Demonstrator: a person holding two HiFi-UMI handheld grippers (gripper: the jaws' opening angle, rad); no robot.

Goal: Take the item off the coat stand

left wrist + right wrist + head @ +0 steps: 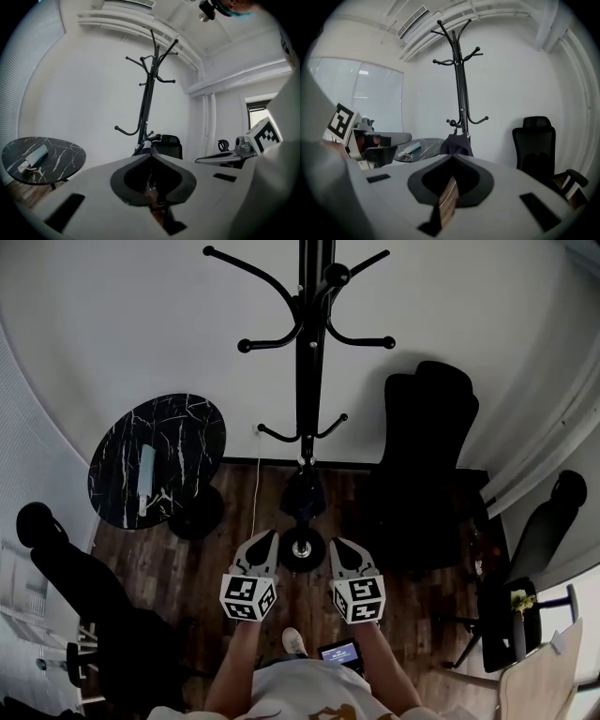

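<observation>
Grippers both closed and empty: I am holding the left gripper (270, 536) and right gripper (337, 545) side by side, jaws pressed together, pointing toward the coat stand (309, 362). Dark item (304, 493) is hanging low on the stand from a lower hook, apart from both tips. Marble table (159, 456) is standing left of it, black chair (427, 446) right.

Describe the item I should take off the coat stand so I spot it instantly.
Find the tall black metal coat stand against the white wall, between the round black marbled table and the black office chair. Low on its pole hangs a small dark cloth item; the stand's other hooks are bare.
</observation>
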